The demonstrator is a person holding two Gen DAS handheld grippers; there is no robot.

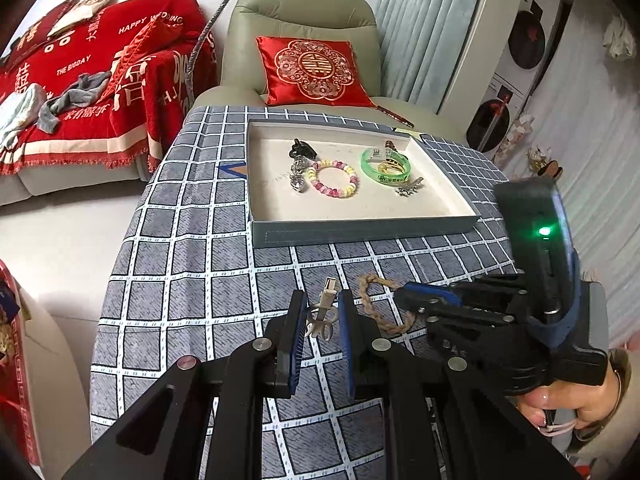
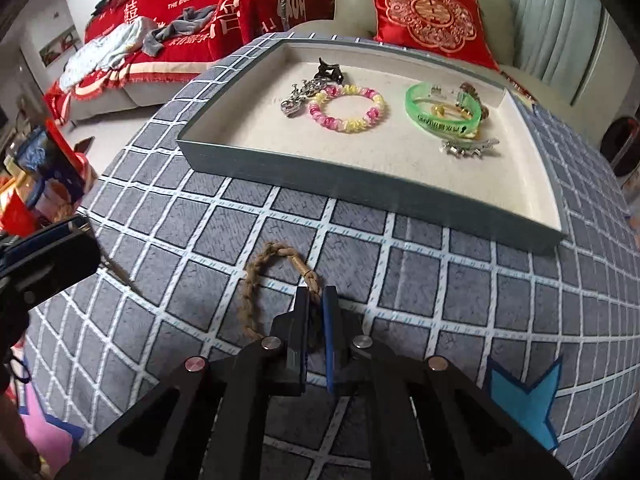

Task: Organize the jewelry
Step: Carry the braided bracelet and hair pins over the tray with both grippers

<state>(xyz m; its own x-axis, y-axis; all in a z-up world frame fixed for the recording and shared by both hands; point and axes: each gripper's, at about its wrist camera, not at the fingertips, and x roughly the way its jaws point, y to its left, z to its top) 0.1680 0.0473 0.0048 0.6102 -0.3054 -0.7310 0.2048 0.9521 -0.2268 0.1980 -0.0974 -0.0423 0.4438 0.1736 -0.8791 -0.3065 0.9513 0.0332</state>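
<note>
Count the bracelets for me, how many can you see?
3. The pink-and-yellow beaded bracelet and the green translucent plastic bangle lie in the shallow grey tray. The brown braided rope bracelet is on the checked tablecloth, pinched by the right hand-held gripper.

A home living room, dressed for a wedding.
At 12 o'clock an armchair (image 1: pixel 304 40) with a red cushion (image 1: pixel 314 72); at 10 o'clock a sofa (image 1: pixel 60 184) under a red throw (image 1: pixel 100 80); curtains (image 1: pixel 432 20) at 1.
</note>
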